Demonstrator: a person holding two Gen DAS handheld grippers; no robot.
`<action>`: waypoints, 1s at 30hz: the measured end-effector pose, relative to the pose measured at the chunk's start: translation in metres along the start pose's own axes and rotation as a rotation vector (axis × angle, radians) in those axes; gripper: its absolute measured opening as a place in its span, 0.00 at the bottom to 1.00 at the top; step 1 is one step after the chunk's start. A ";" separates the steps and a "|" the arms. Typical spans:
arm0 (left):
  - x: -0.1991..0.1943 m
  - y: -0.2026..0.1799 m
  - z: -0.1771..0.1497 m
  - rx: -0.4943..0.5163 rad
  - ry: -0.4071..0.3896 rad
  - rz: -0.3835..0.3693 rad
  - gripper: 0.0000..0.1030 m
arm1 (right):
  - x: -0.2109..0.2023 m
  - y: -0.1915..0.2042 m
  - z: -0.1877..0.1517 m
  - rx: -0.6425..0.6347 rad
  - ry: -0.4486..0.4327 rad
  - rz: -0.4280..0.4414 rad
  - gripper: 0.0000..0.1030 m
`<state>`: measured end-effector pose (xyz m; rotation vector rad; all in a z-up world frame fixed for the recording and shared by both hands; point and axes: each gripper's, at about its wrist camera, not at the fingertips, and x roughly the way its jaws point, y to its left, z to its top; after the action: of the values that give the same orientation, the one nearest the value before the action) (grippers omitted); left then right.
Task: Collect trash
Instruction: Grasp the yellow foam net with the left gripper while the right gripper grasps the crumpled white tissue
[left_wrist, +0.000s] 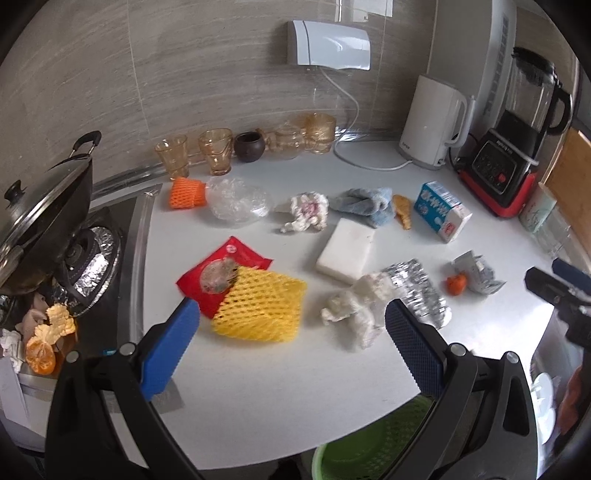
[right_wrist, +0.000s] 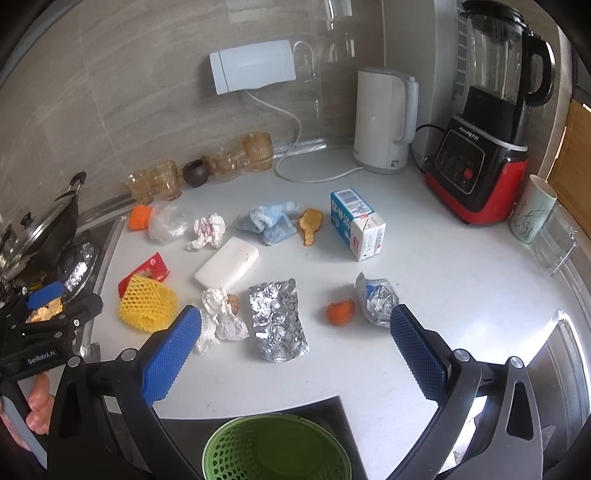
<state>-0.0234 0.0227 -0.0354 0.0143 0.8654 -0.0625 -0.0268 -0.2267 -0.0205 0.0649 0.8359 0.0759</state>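
**Desk:** Read me the counter stock.

**Operator:** Item one, my left gripper (left_wrist: 291, 325): jaws spread wide, nothing between them, hovering over the white countertop (left_wrist: 258, 387). Item two, my right gripper (right_wrist: 295, 332): likewise spread and empty.

Near edge: yellow foam net (left_wrist: 258, 308) lying partly over a red wrapper (left_wrist: 221, 269); a crumpled white tissue (right_wrist: 218, 317) touching a flattened foil pouch (right_wrist: 279, 321); an orange peel scrap (right_wrist: 340, 312) just beside a crushed foil packet (right_wrist: 376, 299).

Middle: white sponge block (right_wrist: 227, 267).

Rear row: orange foam net (left_wrist: 186, 193), clear plastic wad (left_wrist: 238, 199), stained tissue (left_wrist: 306, 214), blue cloth (left_wrist: 365, 205), a yellowish scrap (left_wrist: 402, 210), blue-and-white carton (right_wrist: 356, 229) standing upright.

**Desk:** Receptacle?

**Operator:** Green perforated basket (right_wrist: 277, 448), below the counter's near edge, directly under my right gripper. I see nothing inside it.
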 end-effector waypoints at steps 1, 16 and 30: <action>0.003 0.004 -0.003 0.005 0.001 0.011 0.94 | 0.004 0.000 -0.002 -0.003 0.005 0.004 0.98; 0.065 0.046 -0.027 -0.061 0.087 -0.041 0.92 | 0.079 0.046 -0.023 -0.118 0.102 0.110 0.98; 0.117 0.042 0.010 0.165 0.061 -0.071 0.91 | 0.104 0.049 -0.022 -0.107 0.148 0.101 0.98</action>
<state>0.0626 0.0588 -0.1187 0.1406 0.9203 -0.2008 0.0241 -0.1672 -0.1074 0.0010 0.9751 0.2220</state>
